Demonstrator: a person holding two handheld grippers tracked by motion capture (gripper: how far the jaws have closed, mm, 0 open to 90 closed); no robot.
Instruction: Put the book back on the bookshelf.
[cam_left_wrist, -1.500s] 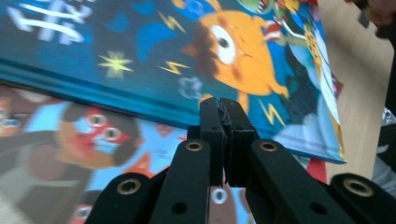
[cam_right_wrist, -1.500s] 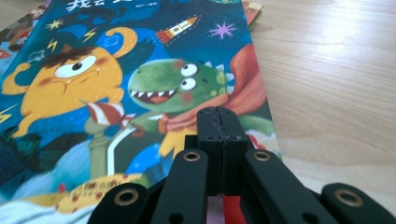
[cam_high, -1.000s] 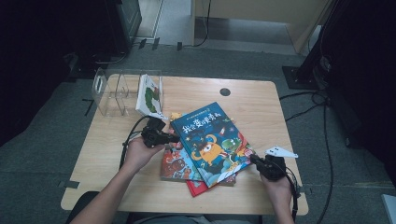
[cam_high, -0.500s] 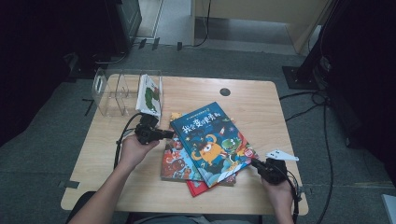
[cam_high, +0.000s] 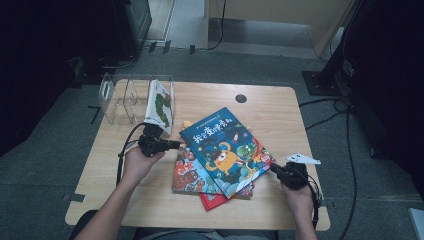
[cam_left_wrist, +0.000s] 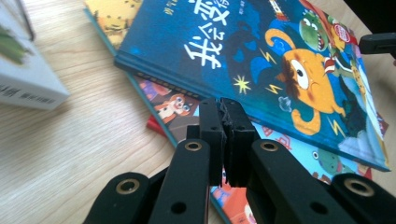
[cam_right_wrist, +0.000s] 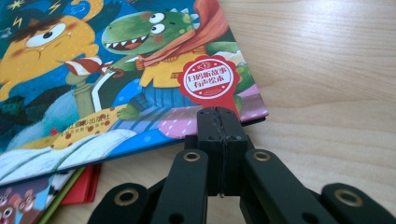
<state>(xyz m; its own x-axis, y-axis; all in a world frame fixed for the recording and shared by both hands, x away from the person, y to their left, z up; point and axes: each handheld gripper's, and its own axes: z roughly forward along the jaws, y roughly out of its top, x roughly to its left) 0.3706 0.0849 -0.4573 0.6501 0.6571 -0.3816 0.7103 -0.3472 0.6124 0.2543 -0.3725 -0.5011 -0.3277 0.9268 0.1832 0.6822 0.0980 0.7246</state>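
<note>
Left gripper, jaws pressed together, empty, tips facing blue book's near-left edge | blue book atop stack, long axis diagonal between both grippers | right gripper, jaws together, empty, nearer, just before its corner.
</note>
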